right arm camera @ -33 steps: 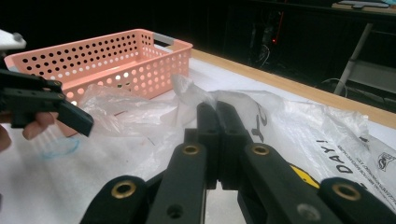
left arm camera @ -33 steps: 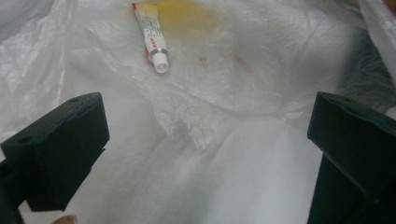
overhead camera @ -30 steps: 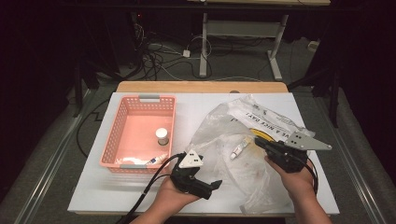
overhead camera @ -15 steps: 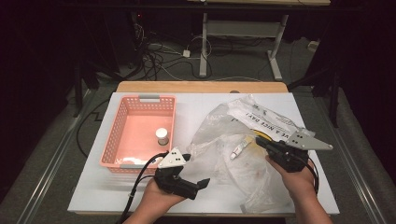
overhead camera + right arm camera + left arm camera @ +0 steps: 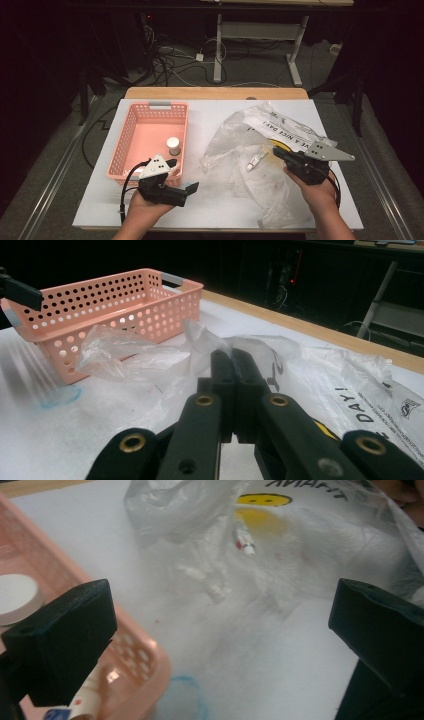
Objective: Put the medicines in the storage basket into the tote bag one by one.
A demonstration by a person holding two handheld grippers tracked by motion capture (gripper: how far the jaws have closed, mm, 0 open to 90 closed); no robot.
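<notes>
Slippage worries us: our right hand-held gripper (image 5: 280,154) is clamped on the thin plastic bag (image 5: 250,150) lying on the surface (image 5: 220,200); film could tear free while our left hand-held gripper (image 5: 187,192), jaws apart, hangs beside the pink basket (image 5: 125,150).

There is one pink basket (image 5: 131,150) on one white table (image 5: 210,200). One small jar with a white lid (image 5: 173,145) stands in the basket. One more small thing with a label (image 5: 82,700) lies in the basket at its near wall; what it is cannot be told. There is one clear plastic bag (image 5: 260,175) with one yellow smiley face (image 5: 263,500) on it. One small tube (image 5: 254,161) lies inside the bag. Two hands hold two black grippers, the left gripper (image 5: 187,189) and the right gripper (image 5: 278,152). One blue ring mark (image 5: 60,397) is on the table.
</notes>
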